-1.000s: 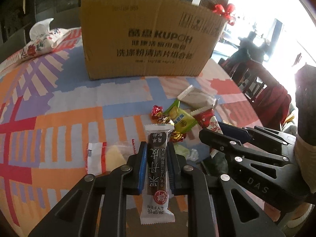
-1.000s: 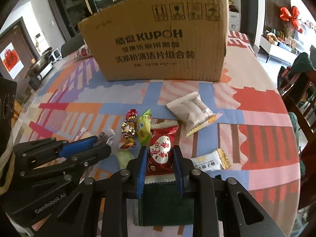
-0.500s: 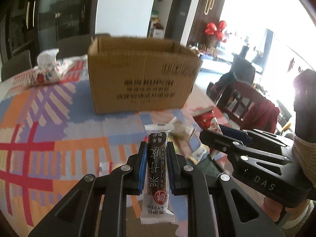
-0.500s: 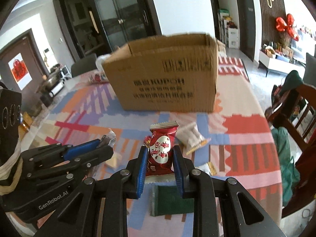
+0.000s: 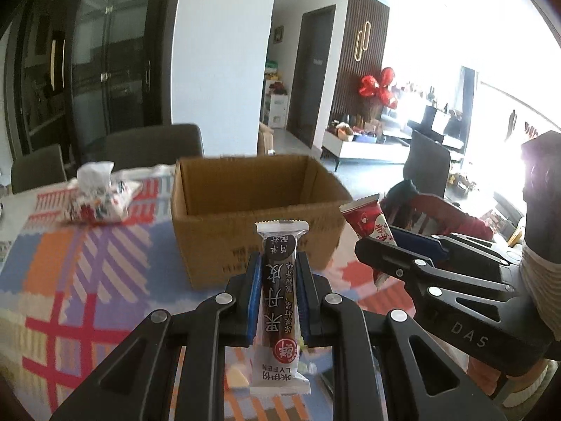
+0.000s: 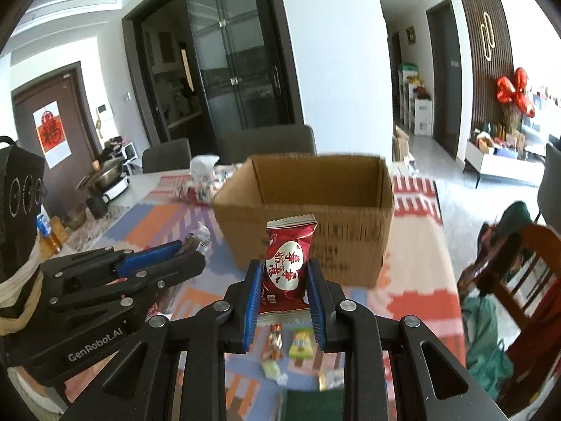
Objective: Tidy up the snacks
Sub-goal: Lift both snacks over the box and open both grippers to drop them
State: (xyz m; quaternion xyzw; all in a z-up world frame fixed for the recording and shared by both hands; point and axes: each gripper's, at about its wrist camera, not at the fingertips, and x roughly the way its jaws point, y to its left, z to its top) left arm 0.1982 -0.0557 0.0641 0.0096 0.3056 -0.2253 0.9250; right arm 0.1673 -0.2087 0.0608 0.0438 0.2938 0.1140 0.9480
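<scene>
Left gripper (image 5: 277,289) clenching dark fruit-leather bar (image 5: 279,301) mid-body, long axis running along fingers, far end pointing at cardboard box (image 5: 259,210). Right gripper (image 6: 283,282) clamping red candy packet (image 6: 288,263) by lower half, crimped top standing upright. Both hovering above desk (image 5: 87,273), short of box. Risk: releasing early, snacks dropping outside front wall; grippers, sitting close, bumping over opening. Loose candies (image 6: 301,342) lying below.
</scene>
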